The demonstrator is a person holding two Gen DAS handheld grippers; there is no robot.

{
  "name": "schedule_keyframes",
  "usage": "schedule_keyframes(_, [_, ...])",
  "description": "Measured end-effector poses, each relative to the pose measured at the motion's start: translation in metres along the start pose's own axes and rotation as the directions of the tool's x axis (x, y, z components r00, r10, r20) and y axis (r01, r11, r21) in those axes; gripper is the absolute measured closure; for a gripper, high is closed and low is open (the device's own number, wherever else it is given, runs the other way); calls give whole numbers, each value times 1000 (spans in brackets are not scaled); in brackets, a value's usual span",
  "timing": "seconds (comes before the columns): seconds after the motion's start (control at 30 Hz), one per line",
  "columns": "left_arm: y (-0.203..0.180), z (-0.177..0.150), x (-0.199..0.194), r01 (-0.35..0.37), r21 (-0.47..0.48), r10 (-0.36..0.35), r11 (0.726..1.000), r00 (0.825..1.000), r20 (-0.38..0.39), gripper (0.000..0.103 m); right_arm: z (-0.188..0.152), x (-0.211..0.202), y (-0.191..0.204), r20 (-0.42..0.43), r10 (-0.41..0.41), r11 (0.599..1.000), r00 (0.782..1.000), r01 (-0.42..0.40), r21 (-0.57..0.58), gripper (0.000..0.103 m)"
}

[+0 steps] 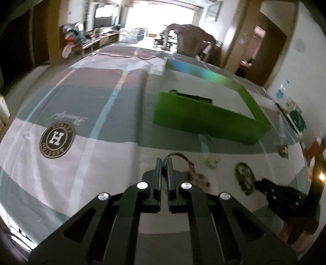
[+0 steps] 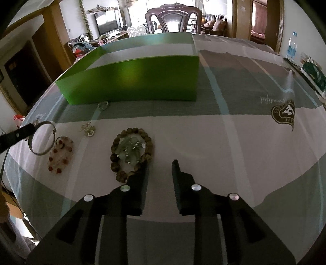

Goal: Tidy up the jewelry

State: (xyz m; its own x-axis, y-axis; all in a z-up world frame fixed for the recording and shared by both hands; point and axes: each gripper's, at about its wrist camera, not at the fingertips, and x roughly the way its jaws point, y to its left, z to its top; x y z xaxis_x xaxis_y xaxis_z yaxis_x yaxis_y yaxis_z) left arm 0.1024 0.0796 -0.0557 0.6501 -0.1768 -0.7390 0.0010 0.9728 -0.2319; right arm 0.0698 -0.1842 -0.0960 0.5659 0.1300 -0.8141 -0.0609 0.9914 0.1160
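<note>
My left gripper [image 1: 164, 163] is shut on a thin silver bangle [image 1: 179, 156], which loops out to the right of its fingertips. The right wrist view shows this bangle [image 2: 42, 138] hanging at the far left above the cloth. My right gripper [image 2: 160, 165] is open over the table with nothing between its fingers. Its left finger touches the near rim of a wooden bead bracelet [image 2: 131, 152] that rings a pale green jade piece [image 2: 130, 150]. A red and clear bead bracelet [image 2: 61, 155] and a small clear trinket [image 2: 88, 129] lie further left. The open green box [image 2: 132, 81] stands behind them.
A small ring [image 2: 102, 106] lies against the green box's front wall. Something dark lies inside the box [image 1: 191, 95]. The striped tablecloth bears a round logo [image 1: 57, 140]. A dark chair [image 2: 173, 18] stands behind the table, and a water bottle [image 2: 291, 48] at its far right edge.
</note>
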Motion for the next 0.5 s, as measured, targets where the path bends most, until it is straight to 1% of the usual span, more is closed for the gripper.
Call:
schedule_keyframes(0.03, [7, 1, 2, -2, -30, 2, 1000, 1000, -3, 98, 0, 0, 0, 1, 1, 1000, 1000, -1, 0, 77])
schedule_keyframes(0.1, [19, 2, 8, -37, -75, 36, 996, 999, -8, 98, 0, 0, -1, 2, 3, 1000, 1000, -3, 1, 77])
schedule_keyframes(0.13, [25, 3, 14, -85, -90, 84, 992, 996, -17, 98, 0, 0, -1, 2, 2, 1000, 1000, -2, 1, 77])
schedule_keyframes(0.2, [33, 2, 21, -125, -106, 122, 987, 992, -31, 98, -1, 0, -1, 0, 1, 1000, 1000, -1, 2, 76])
schedule_keyframes(0.27, [37, 1, 24, -127, -120, 123, 985, 991, -44, 98, 0, 0, -1, 1, 0, 1000, 1000, 0, 0, 76])
schedule_keyframes(0.3, [38, 0, 24, -131, -126, 126, 983, 991, -47, 95, -1, 0, -1, 2, -3, 1000, 1000, 3, -2, 76])
schedule_keyframes(0.37, [34, -2, 19, -129, -104, 126, 986, 991, -37, 79, 0, 0, -1, 3, -5, 1000, 1000, 5, -3, 76])
schedule_keyframes(0.4, [29, -2, 16, -124, -84, 122, 989, 992, -29, 77, 0, 0, -1, 3, -5, 1000, 1000, 5, -3, 76])
schedule_keyframes(0.5, [11, -8, 9, -109, 0, 109, 994, 994, -19, 75, 2, 1, -1, 2, -5, 1000, 1000, 5, -1, 76])
